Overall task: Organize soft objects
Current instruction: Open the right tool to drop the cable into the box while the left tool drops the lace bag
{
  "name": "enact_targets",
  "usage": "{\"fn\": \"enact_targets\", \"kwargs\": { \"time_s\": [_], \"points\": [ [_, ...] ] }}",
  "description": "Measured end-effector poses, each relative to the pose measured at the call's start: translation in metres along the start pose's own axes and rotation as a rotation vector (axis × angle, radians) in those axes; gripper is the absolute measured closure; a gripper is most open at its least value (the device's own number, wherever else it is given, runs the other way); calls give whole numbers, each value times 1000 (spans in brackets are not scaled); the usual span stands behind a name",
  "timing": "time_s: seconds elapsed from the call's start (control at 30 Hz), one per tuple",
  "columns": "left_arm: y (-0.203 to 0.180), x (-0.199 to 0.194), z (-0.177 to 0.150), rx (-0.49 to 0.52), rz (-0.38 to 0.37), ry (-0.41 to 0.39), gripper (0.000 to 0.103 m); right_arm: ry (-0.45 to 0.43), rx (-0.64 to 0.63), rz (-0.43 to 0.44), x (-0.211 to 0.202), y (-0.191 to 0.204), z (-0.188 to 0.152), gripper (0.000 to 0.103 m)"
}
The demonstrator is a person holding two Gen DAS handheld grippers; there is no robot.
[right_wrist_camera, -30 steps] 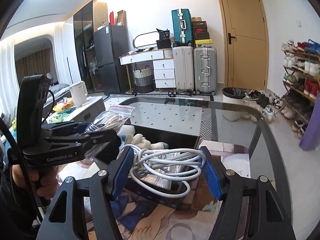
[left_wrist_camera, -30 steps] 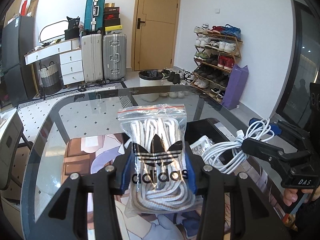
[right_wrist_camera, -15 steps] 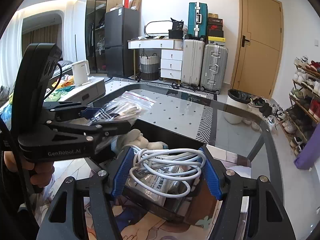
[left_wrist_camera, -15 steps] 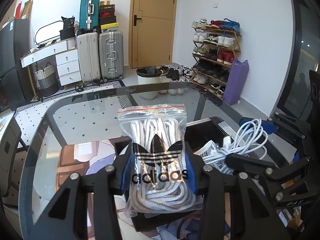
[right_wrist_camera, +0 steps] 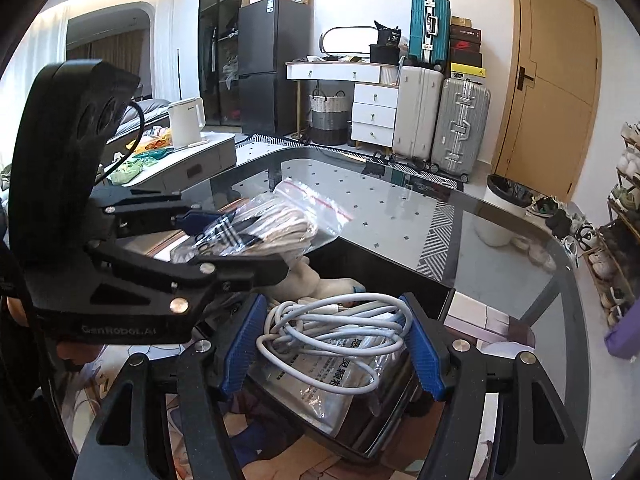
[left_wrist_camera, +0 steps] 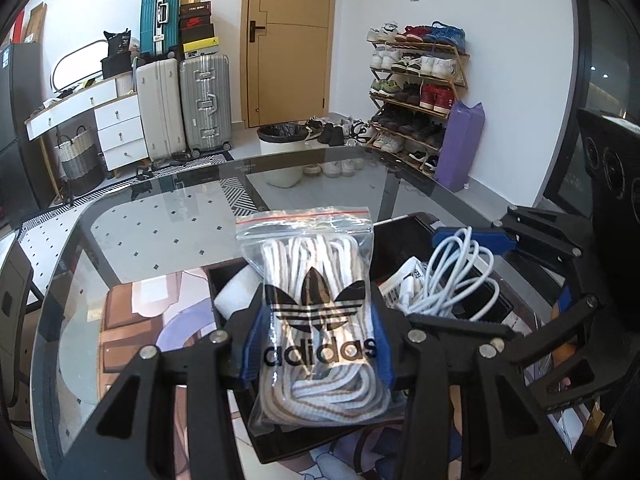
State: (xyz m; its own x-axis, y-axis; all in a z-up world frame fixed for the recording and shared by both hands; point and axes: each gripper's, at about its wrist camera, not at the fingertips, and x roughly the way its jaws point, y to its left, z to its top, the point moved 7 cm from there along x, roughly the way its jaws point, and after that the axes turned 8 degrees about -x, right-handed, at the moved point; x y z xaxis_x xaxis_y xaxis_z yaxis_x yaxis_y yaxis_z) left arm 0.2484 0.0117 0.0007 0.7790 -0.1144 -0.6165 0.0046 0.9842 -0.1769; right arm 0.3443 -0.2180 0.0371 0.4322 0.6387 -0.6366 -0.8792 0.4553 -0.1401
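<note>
My left gripper (left_wrist_camera: 318, 344) is shut on a clear zip bag of white shoelaces (left_wrist_camera: 316, 304) with a black adidas logo, held above a black tray (left_wrist_camera: 404, 236) on the glass table. My right gripper (right_wrist_camera: 334, 344) is shut on a coil of white cable (right_wrist_camera: 332, 320), also over the tray (right_wrist_camera: 380, 272). The cable (left_wrist_camera: 456, 276) and right gripper show at the right of the left wrist view. The bag (right_wrist_camera: 276, 224) and left gripper show at the left of the right wrist view. A silver foil packet (right_wrist_camera: 328, 380) and a white plush item (right_wrist_camera: 304, 280) lie in the tray.
The glass table (left_wrist_camera: 168, 220) has a printed mat (left_wrist_camera: 132, 320) under the tray. Beyond the far edge stand suitcases (left_wrist_camera: 184, 104), a white bin (left_wrist_camera: 280, 152) and a shoe rack (left_wrist_camera: 416, 84). A white kettle (right_wrist_camera: 186, 122) sits on a side unit at left.
Both grippers have moved forward and closer together over the black tray, each still holding its load. The tray now lies directly under the bag and the cable.
</note>
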Motion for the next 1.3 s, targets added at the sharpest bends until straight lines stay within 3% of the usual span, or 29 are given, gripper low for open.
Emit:
{"fn": "enact_targets", "kwargs": {
  "time_s": [0.07, 0.2, 0.33, 0.57, 0.67, 0.73, 0.77, 0.87, 1.3],
  "points": [
    [0, 0, -1, 1, 2, 2, 58, -8, 1, -11, 1, -2, 0, 32],
    [0, -1, -3, -6, 1, 7, 57, -42, 9, -62, -11, -6, 1, 11],
    [1, 1, -7, -11, 2, 21, 50, -68, 24, -97, -24, -11, 2, 1],
    [3, -5, -12, -35, 7, 10, 34, -86, 111, -90, -42, -21, -10, 1],
    [0, -15, -13, -28, -4, -11, 21, -93, 145, -86, -51, -23, -20, 1],
    [0, -24, -14, -22, 19, -42, 2, -98, 165, -88, -55, -24, -24, 1],
    [1, -28, -14, -21, 33, -63, 0, -99, 172, -88, -57, -24, -25, 1],
    [3, -42, -14, -37, 38, -107, 0, -104, 197, -88, -62, -21, -32, 1],
    [24, -61, -36, -123, 94, -155, 0, -136, 207, -70, -68, 4, -36, 1]
  ]
}}
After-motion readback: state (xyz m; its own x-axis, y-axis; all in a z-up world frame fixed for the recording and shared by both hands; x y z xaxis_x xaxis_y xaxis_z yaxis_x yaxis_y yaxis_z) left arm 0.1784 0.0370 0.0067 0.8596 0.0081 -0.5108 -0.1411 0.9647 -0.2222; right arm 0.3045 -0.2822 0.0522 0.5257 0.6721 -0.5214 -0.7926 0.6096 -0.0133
